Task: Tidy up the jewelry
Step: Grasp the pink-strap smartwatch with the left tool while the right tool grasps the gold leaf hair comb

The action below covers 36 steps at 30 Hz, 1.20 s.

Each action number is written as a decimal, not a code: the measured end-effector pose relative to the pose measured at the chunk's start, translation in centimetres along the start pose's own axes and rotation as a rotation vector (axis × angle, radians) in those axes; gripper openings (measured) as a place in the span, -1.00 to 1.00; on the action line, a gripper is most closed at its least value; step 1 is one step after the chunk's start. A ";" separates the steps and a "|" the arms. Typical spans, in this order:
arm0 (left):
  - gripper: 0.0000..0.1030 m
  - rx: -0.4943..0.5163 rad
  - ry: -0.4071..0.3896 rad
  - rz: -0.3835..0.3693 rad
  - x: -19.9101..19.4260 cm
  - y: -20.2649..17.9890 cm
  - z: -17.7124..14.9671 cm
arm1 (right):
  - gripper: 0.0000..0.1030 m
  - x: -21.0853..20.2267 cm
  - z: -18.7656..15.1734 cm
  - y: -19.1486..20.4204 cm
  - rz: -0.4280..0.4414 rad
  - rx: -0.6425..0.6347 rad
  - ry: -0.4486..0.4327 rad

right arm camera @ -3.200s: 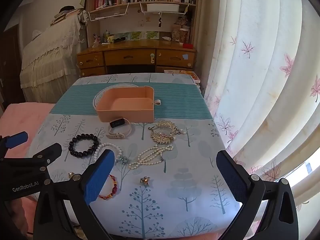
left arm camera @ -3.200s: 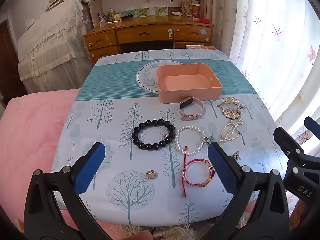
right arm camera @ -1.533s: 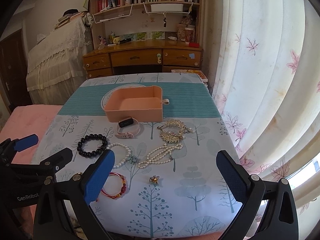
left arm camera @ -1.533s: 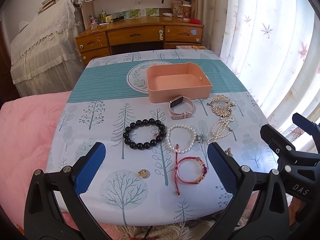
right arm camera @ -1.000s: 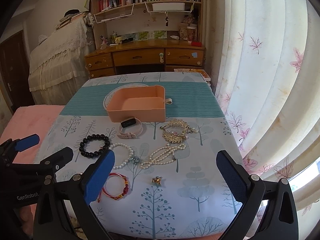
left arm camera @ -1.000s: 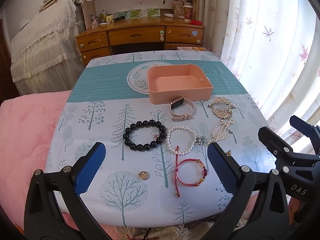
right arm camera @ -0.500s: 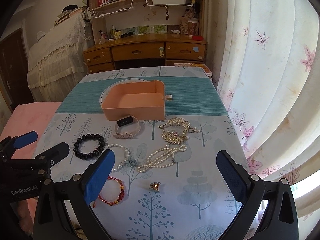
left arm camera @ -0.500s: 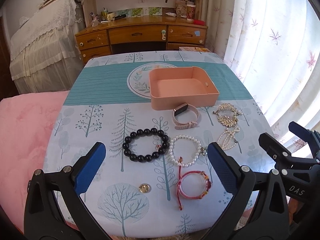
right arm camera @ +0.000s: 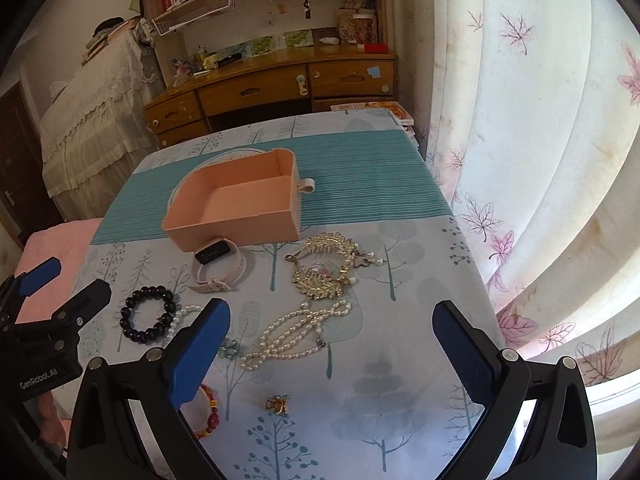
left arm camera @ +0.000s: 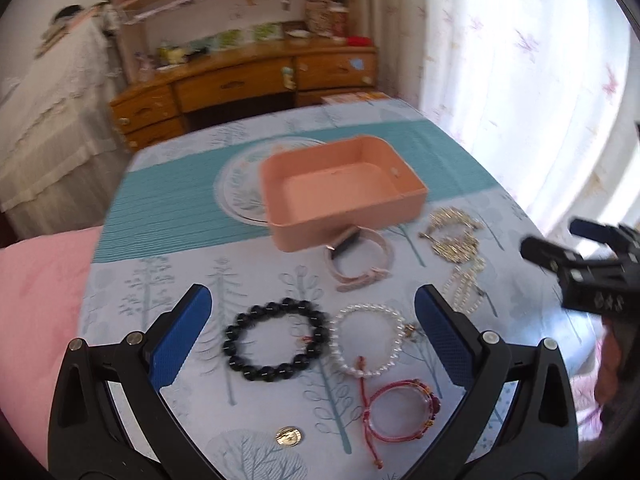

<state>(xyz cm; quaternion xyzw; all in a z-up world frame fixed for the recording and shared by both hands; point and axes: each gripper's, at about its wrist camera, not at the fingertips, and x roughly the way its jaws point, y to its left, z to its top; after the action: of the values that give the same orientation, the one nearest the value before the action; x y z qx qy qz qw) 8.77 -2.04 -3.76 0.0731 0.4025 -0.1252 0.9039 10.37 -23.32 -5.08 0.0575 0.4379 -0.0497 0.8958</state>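
Note:
An empty pink box [left arm camera: 340, 188] [right arm camera: 236, 204] sits mid-table. In front of it lie a pink watch [left arm camera: 360, 260] [right arm camera: 218, 266], a black bead bracelet [left arm camera: 276, 344] [right arm camera: 148, 314], a pearl bracelet [left arm camera: 368, 340], a red cord bracelet [left arm camera: 400, 412], a gold coin [left arm camera: 288, 437], a gold leaf necklace [right arm camera: 326, 264], a pearl necklace [right arm camera: 296, 336] and a small gold charm [right arm camera: 278, 404]. My left gripper [left arm camera: 312, 336] is open above the black and pearl bracelets. My right gripper [right arm camera: 332, 344] is open above the pearl necklace. Both are empty.
The table wears a tree-print cloth [right arm camera: 384, 420] with a teal band. A pink blanket [left arm camera: 36, 300] lies to the left, a curtain [right arm camera: 540, 160] to the right, and a wooden desk [right arm camera: 272, 84] behind the far edge.
Both grippers have moved forward and lower toward the jewelry, which now looks larger. Both stay open. No jewelry has moved.

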 end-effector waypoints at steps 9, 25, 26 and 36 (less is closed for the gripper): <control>0.42 0.255 0.127 -0.112 7.3 -3.2 0.1 | 0.49 7.2 2.8 -4.9 -0.021 0.032 0.118; -0.30 0.378 0.288 -0.094 13.7 -4.6 1.5 | 0.39 14.9 5.3 -7.6 0.183 0.152 0.315; -0.30 0.382 0.292 -0.092 13.9 -4.7 1.8 | 0.34 15.4 5.5 -7.9 0.189 0.173 0.330; -0.33 0.408 0.297 -0.109 12.8 -5.4 3.1 | -0.04 17.7 6.2 -6.7 0.199 0.208 0.430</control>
<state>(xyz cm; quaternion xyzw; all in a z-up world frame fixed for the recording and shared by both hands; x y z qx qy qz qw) 17.67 -10.08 -11.46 0.2498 0.5008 -0.2401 0.7932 25.12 -31.55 -15.66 0.2013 0.6030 0.0072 0.7719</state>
